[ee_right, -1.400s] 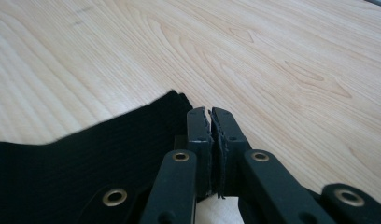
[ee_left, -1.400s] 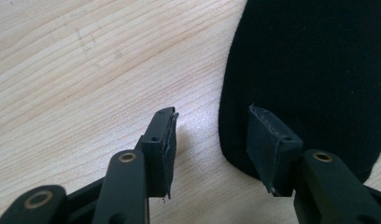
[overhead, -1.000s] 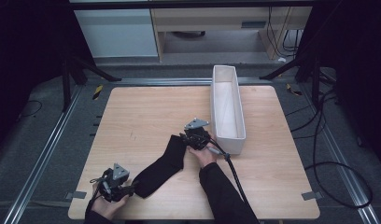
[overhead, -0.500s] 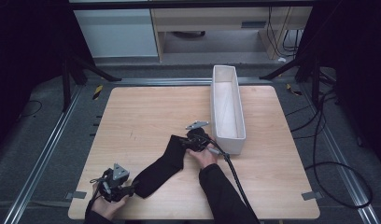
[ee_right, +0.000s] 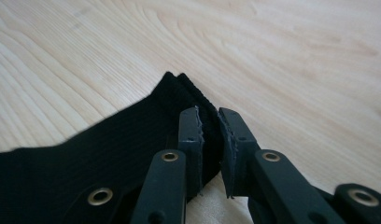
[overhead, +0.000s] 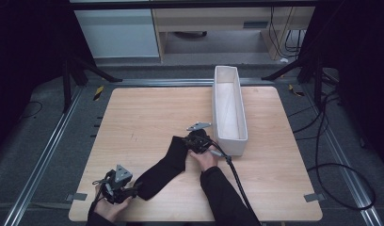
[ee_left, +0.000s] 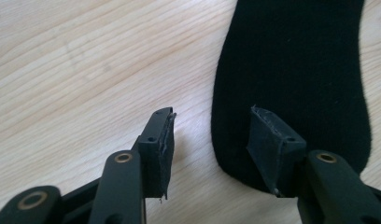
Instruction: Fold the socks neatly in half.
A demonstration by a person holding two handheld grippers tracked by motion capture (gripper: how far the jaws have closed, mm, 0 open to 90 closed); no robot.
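At the desk's near edge, toward its left corner, my left gripper (overhead: 126, 192) rests with its jaws apart, one pad (ee_left: 271, 142) over the toe end of the black sock (overhead: 166, 165) and the other on bare wood. The sock lies slantwise toward the desk's middle. At its far end my right gripper (ee_right: 211, 128) has just been closing, and its jaws seem to pinch the cuff. Beyond, the white bin (overhead: 230, 110) runs along the right side to the far edge.

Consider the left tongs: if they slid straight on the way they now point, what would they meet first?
Most likely the black sock. The left tongs stand open at its rounded end, one jaw already over the cloth, the other over bare table. How high they sit above it is unclear.
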